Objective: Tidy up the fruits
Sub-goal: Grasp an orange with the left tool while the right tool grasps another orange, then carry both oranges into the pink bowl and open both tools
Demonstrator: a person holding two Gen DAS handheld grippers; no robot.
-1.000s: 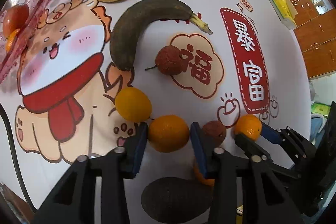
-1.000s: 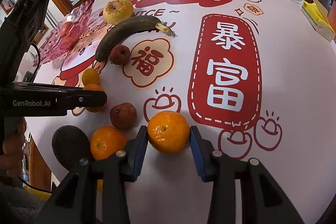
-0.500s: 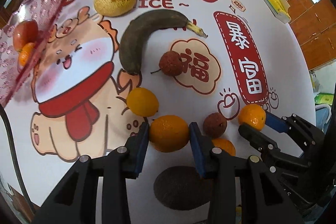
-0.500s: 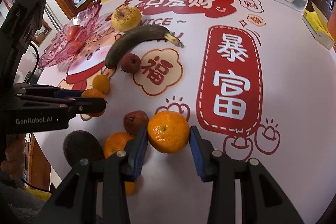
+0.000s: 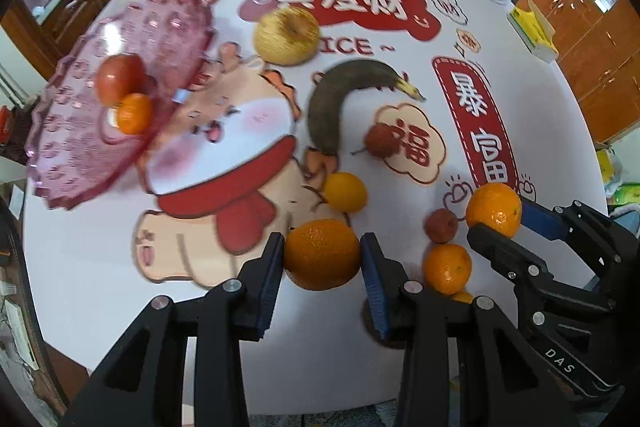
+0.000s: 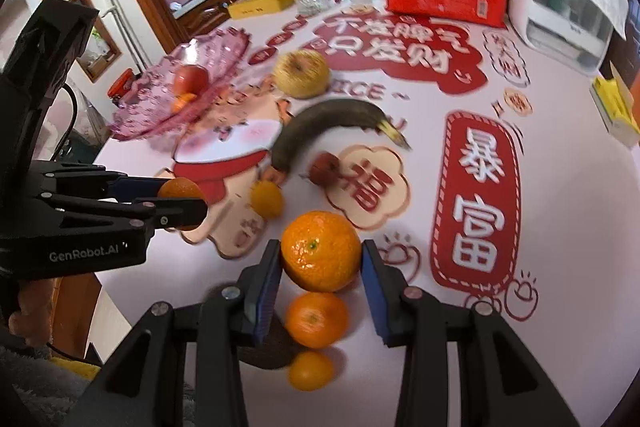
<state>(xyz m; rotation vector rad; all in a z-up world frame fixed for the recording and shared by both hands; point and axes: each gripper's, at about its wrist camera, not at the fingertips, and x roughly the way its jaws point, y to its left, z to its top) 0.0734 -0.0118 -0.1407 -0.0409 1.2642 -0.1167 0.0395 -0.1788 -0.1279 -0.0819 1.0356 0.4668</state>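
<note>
Both your grippers have lifted their oranges off the surface (image 5: 100, 287) since a second ago, and more of the pink dish has come into view.

Your left gripper (image 5: 322, 259) is clamped on one orange (image 5: 322, 254), your right gripper (image 6: 320, 253) on another orange (image 6: 321, 250). Taking the blackened banana (image 5: 332, 103) as landmark: a lychee (image 5: 380, 141) lies just beside its lower end, a small yellow citrus (image 5: 345, 192) below it, a russet pear (image 5: 287, 35) above, and the pink dish (image 5: 80, 163), holding an apple (image 5: 120, 78) and a mandarin (image 5: 134, 113), well to its left.
</note>
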